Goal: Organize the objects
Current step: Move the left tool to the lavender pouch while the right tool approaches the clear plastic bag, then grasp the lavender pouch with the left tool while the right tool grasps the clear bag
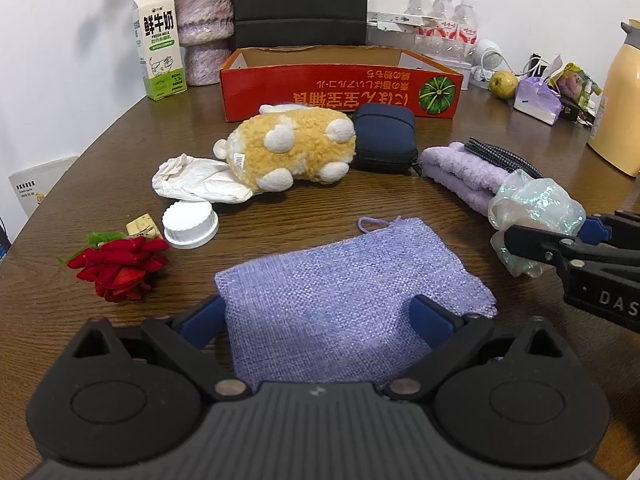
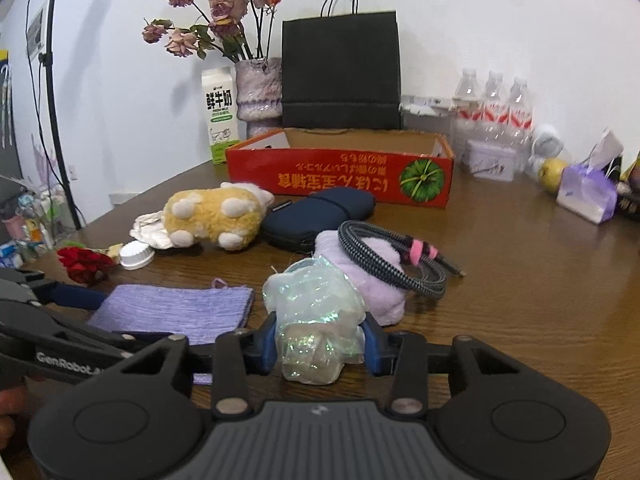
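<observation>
A flat purple woven pouch [image 1: 340, 300] lies on the wooden table, between the spread blue pads of my left gripper [image 1: 318, 316], which stands open around it. My right gripper [image 2: 320, 344] is shut on a crinkly iridescent bundle [image 2: 312, 316]; from the left wrist this gripper [image 1: 556, 232] and the bundle [image 1: 536, 204] appear at the right edge. Behind the bundle lie a lilac fluffy cloth [image 2: 376, 276] and a coiled braided cable [image 2: 392, 256]. A red cardboard tray [image 1: 340, 88] stands open at the back.
A yellow plush toy [image 1: 292, 148], navy zip case [image 1: 384, 136], crumpled white paper [image 1: 192, 182], white lid [image 1: 190, 226] and red fabric rose [image 1: 116, 268] lie around. Milk carton [image 1: 160, 44], vase [image 1: 204, 20], black bag [image 2: 340, 72], bottles [image 2: 496, 108] and yellow flask [image 1: 616, 108] line the back.
</observation>
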Motion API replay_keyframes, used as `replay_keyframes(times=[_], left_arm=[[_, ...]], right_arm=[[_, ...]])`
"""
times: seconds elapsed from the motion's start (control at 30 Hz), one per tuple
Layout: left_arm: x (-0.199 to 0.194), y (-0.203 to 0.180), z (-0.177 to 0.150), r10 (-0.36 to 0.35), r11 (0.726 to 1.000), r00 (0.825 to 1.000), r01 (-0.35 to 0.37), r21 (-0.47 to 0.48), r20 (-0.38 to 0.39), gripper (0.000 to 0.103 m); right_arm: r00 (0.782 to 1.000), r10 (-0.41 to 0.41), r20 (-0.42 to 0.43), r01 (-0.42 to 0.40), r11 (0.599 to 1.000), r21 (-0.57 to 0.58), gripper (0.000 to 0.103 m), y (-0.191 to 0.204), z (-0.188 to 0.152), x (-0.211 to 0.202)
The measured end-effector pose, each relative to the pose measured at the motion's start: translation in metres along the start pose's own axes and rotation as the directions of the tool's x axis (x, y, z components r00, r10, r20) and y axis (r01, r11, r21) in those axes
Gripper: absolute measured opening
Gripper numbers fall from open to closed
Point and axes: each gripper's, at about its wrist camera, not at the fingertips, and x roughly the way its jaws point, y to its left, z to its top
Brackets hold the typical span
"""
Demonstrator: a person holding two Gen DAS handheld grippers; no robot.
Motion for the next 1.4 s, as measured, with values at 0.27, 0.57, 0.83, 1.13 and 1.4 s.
replay_keyframes(times=[0.27,0.57,0.83,1.13,1.4], left_arm=[[-0.009,-0.008,-0.002,-0.035,0.999,0.999,0.034,0.021,0.028,0.055],[-0.014,-0.007,-0.004,-0.054,0.998,0.998,0.054,-0.014,0.032,0.017],[-0.020,-0.005,-0.005,-0.058,0.998,0.998,0.058,-0.029,0.020,0.009],[-0.035,-0.003,-0.002,-0.049,0.998,0.997,0.051,-0.033,0.062,0.009],[-0.050,0.000,0.001,-0.056,0.997,0.994,0.061,-0.046,0.094,0.009]], right_arm=[[1.000,-0.007,0.031,0.007,1.000,-0.007,0.040,0.000,-0.001,-0.005],[0.999,-0.013,0.045,0.014,1.000,-0.020,0.040,0.002,-0.002,-0.009],[0.996,-0.008,0.088,0.012,0.999,-0.042,0.039,0.006,-0.003,-0.016],[0.994,0.004,0.110,0.001,0.999,-0.042,0.039,0.012,-0.001,-0.027],[0.990,-0.002,0.140,0.009,0.999,-0.053,0.039,0.021,0.006,-0.043]])
